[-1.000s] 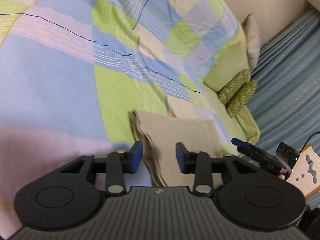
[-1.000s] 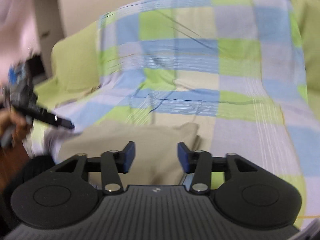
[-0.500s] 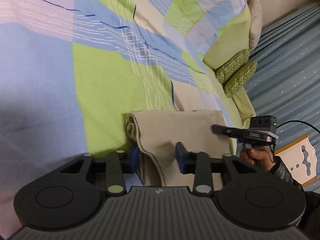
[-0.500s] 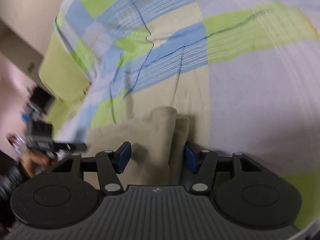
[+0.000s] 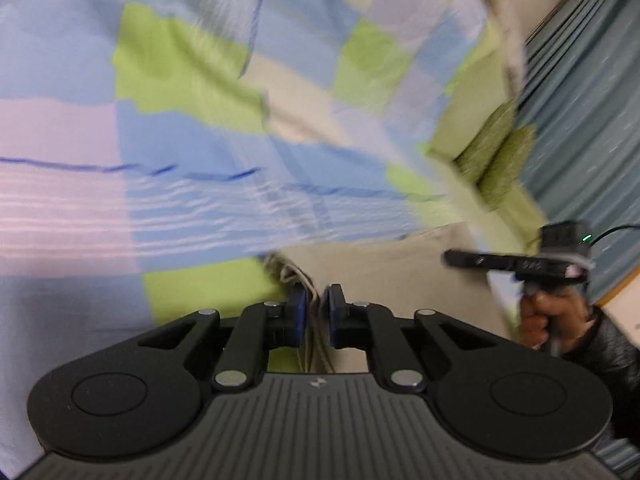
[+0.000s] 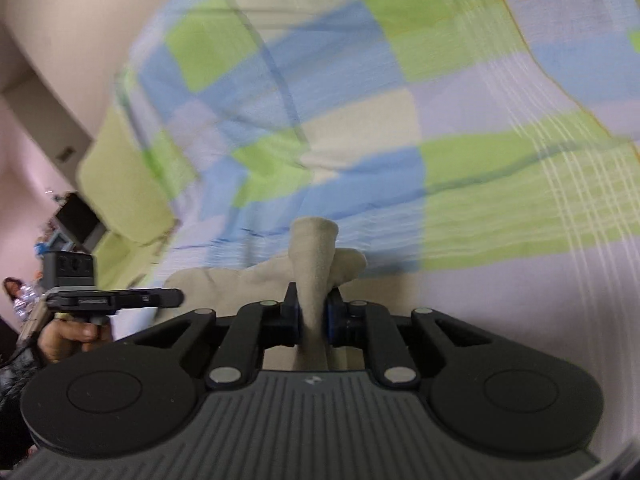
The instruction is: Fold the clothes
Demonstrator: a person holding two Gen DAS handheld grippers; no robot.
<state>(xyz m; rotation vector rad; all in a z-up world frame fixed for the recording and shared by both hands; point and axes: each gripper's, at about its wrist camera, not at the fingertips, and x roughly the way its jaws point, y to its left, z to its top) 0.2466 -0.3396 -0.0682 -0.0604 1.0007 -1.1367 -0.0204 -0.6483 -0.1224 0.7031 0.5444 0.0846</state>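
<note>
Blur smears bedspread (image 5: 208,128) behind pinched beige garment (image 6: 316,264).

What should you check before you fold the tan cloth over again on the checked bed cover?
1. Left gripper has the beige cloth between its pads, jaws easing open: ok for now.
2. Right gripper pinches a bunched corner of that cloth, jaws also easing open: ok for now.
3. Both grips on opposite ends: ok.
4. Cloth edges lined up evenly: cannot tell, picture blurred.
5. Checked bed cover ahead free of other things: ok.
6. Green cushions stay off to the side: ok.
</note>
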